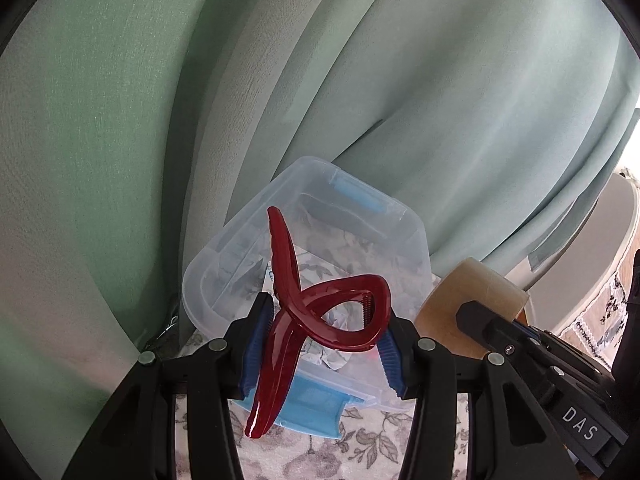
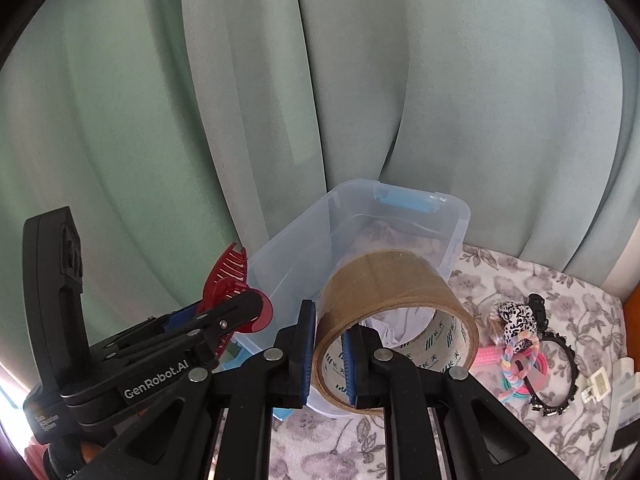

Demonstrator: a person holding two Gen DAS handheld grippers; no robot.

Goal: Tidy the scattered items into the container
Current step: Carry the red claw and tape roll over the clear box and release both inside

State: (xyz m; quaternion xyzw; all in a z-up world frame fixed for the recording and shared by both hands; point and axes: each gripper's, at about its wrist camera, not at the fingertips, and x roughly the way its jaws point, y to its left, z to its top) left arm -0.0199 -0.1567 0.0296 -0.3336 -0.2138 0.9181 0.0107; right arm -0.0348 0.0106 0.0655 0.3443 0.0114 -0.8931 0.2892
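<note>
A clear plastic container (image 1: 224,280) with blue latches stands on a floral cloth by the green curtain; it also shows in the right wrist view (image 2: 400,204). My left gripper (image 1: 324,344) is shut on a dark red hair claw clip (image 1: 320,312), held just in front of and above the container's near rim. My right gripper (image 2: 330,354) is shut on the wall of a brown tape roll (image 2: 388,284), held at the container's near edge. The tape roll (image 1: 476,292) and right gripper show at the right of the left wrist view. The clip (image 2: 228,280) shows left in the right wrist view.
A green curtain (image 2: 360,80) hangs right behind the container. On the floral cloth (image 2: 500,276) to the right lie a leopard-print scrunchie (image 2: 516,316), colourful hair ties (image 2: 520,372), a black beaded headband (image 2: 560,376) and small white items (image 2: 600,384).
</note>
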